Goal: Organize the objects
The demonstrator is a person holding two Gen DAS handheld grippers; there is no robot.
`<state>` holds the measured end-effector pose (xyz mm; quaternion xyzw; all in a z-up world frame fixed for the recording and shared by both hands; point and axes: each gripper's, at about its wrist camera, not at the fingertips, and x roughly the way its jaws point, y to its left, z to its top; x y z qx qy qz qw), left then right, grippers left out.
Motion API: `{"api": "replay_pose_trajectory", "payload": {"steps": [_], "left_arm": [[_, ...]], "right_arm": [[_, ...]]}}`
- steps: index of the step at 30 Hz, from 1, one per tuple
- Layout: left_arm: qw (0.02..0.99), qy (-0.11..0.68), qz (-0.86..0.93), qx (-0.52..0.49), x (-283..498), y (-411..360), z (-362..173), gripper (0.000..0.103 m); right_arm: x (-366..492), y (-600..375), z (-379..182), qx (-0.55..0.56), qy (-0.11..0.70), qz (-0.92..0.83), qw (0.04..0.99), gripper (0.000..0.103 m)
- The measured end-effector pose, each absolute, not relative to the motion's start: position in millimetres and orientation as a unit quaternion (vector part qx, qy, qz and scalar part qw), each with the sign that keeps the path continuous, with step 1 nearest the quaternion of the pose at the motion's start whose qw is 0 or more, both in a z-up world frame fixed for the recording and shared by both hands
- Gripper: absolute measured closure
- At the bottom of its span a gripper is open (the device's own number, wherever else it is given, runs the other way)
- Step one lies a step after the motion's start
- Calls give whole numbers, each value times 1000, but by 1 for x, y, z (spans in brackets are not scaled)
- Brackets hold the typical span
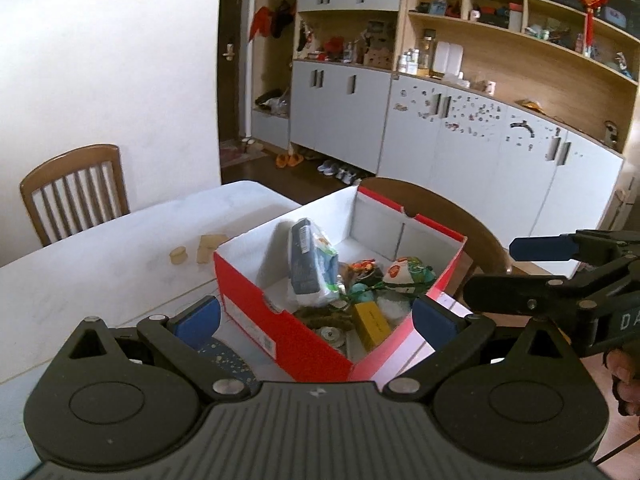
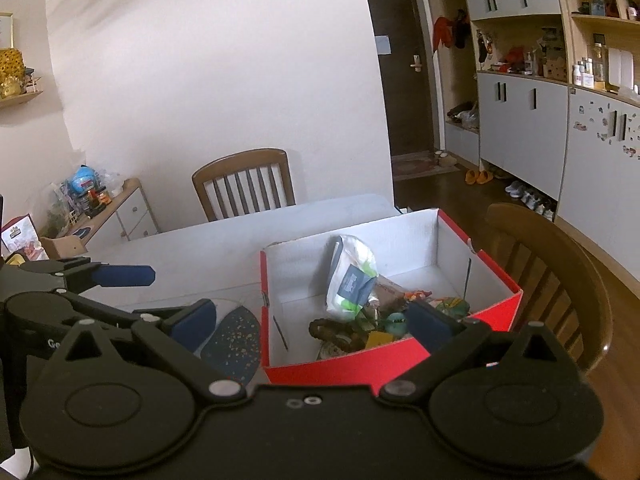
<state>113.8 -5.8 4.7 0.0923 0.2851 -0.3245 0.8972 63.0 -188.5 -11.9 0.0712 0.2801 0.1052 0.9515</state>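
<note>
Shoebox (image 1: 280, 332) holds one wipes pack (image 1: 310, 264); two claws spread.

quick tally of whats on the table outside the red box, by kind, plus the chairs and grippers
Small tan items on the table: 2, a round piece and a flat piece
Dark speckled oval mat: 1
Red box: 1
Wooden chairs: 2
Grippers, both open and empty: 2, left gripper, right gripper
Total: 8
</note>
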Motion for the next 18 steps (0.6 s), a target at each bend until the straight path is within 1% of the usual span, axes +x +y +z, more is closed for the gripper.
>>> {"api": "replay_pose_trajectory", "payload": {"steps": [18], "left_arm": [[891, 278, -345, 95, 114, -12, 0, 0]], "right_arm": [[49, -195, -9, 81, 280, 76, 954, 1]]}}
